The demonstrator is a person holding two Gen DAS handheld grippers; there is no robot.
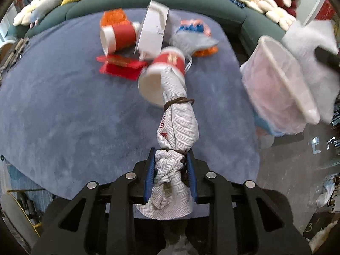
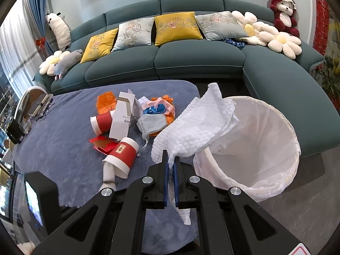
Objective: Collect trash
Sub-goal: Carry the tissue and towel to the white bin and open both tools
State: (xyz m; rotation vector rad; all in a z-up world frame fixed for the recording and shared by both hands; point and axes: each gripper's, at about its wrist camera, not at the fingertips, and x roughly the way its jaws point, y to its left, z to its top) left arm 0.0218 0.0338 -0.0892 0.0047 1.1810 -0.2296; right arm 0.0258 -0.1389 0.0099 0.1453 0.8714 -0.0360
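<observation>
Right hand-held gripper is pinched tight on a white quilted paper towel; the towel fans up and out over the near rim of the white-lined trash bin, a tail hanging below the pads. Bin stands on the grey floor just beside the tabletop, which is covered in blue cloth.

Left hand-held gripper is clamped narrow on a rolled grey herringbone cloth tied with dark bands; the roll sticks out forward above the tabletop, its far end overlapping a red-and-white paper cup in view. Left view is motion-blurred.

Remaining litter in a cluster mid-tabletop: second red-and-white cup on its side, white carton, red envelope, orange wrapper, grey mask, blue-and-pink crumpled stuff behind it.

Beyond the tabletop: teal sofa with yellow and grey cushions, flower-shaped pillows, red plush bear at its right end.
</observation>
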